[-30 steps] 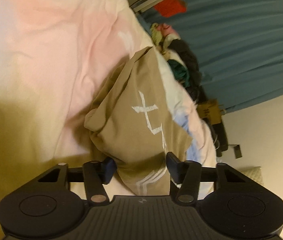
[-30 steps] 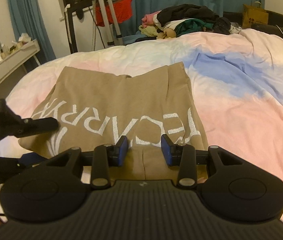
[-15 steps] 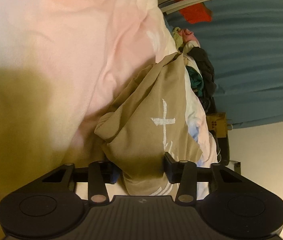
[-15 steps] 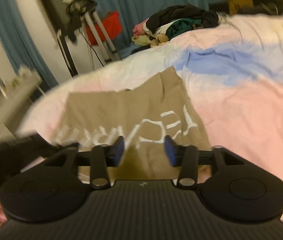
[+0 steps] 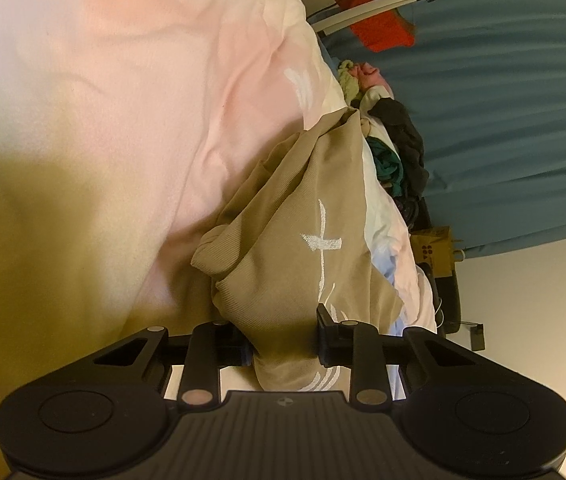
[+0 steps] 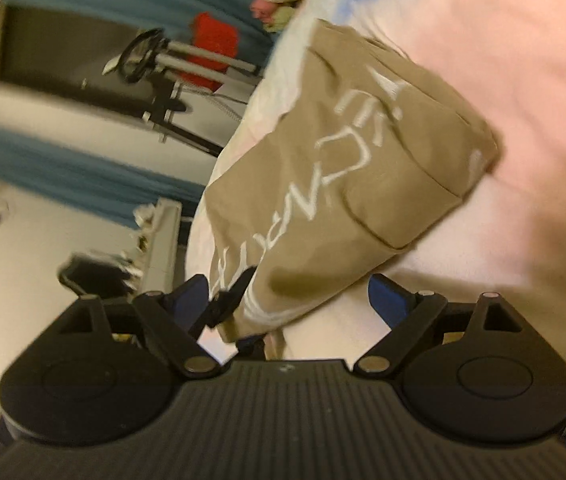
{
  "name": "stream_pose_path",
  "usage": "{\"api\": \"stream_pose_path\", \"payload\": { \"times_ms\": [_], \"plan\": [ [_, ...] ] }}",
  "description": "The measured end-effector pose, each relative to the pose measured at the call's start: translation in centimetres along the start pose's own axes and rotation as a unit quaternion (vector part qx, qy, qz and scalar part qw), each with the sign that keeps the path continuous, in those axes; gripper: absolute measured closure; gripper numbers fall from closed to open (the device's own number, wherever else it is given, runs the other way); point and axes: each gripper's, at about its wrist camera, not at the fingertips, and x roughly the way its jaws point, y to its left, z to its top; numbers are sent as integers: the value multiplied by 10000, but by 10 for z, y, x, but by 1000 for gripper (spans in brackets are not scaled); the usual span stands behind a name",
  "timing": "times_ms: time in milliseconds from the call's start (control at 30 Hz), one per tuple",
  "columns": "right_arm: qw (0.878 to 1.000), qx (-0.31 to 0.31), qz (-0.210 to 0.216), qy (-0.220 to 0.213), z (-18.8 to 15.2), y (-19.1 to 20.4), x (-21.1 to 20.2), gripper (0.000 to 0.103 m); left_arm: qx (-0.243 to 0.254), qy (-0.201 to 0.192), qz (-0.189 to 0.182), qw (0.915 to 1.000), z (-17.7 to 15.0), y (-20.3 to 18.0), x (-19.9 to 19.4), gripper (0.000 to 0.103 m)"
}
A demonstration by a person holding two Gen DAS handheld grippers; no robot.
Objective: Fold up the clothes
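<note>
A tan garment with white lettering lies partly folded on a pastel pink bedspread. My left gripper is shut on the bunched near edge of the garment, cloth filling the gap between its fingers. In the right wrist view the same garment hangs tilted and blurred. My right gripper is open wide, its blue pads apart, with the garment's edge above the gap and not pinched. The left gripper's dark finger shows just under the cloth.
A pile of mixed clothes lies at the bed's far end before blue curtains. A metal stand with a red item and a white shelf stand beside the bed. A cardboard box is by the wall.
My right gripper has opened wide, let go of the garment and rolled sharply sideways. My left gripper has closed further onto the cloth and keeps hold of it.
</note>
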Motion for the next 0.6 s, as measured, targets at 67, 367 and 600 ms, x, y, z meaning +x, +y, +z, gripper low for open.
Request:
{"api": "stream_pose_path", "payload": {
  "times_ms": [67, 367, 600],
  "plan": [
    [9998, 220, 12, -28, 1, -7, 9, 14, -24, -28, -5, 10000, 0, 0, 0, 74],
    [9918, 896, 314, -856, 2, -24, 9, 19, -244, -138, -258, 9993, 0, 2, -4, 81],
    [9780, 1279, 52, -1647, 1, -36, -6, 31, -431, -157, -355, 9983, 1, 4, 0, 81]
  ]
}}
